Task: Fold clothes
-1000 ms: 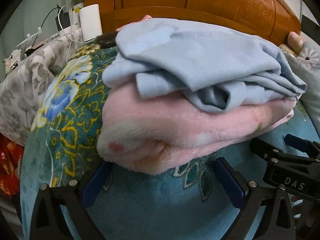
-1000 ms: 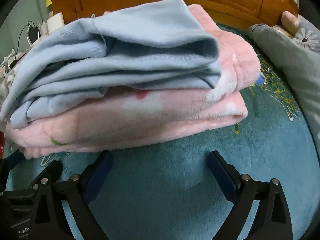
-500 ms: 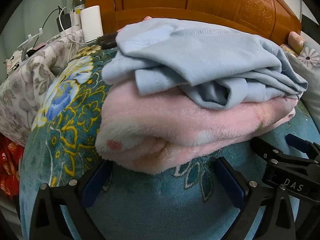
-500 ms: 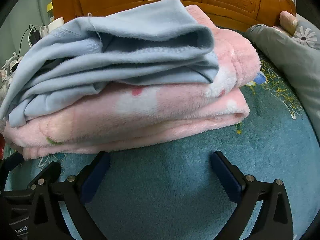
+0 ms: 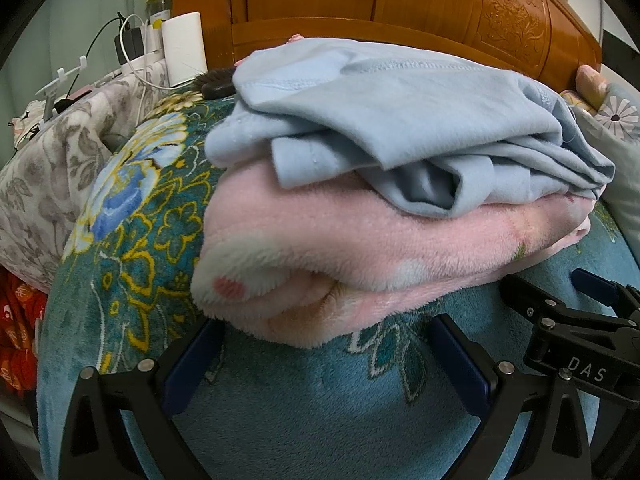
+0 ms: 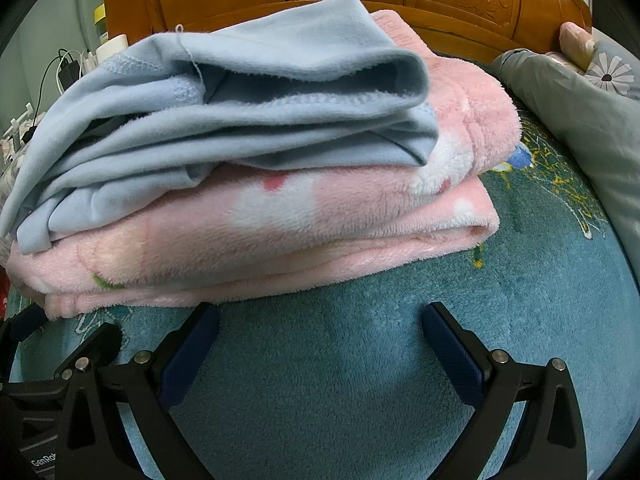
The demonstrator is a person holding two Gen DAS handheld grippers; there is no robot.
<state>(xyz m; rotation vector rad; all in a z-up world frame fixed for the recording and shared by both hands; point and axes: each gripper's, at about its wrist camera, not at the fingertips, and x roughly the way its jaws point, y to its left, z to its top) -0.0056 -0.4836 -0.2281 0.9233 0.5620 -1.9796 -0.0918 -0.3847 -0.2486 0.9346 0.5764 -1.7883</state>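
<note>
Clothes sit stacked on the bed's teal blanket [image 6: 360, 360]: a folded blue garment [image 6: 248, 120] atop a folded pink fleece [image 6: 280, 232]. My left gripper [image 5: 324, 344] and right gripper [image 6: 320, 332] rest just before the stack, jaws spread wide, gripping nothing.

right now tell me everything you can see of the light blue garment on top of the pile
The light blue garment is soft, fleece-like fabric with stitched hems and a loose thread near its top edge. It is folded loosely into several uneven layers, with an open tube-like end facing the right wrist camera. It rests on the folded pink plush blanket, covering most of its top, on the teal floral bedspread. Neither gripper touches it.
</note>
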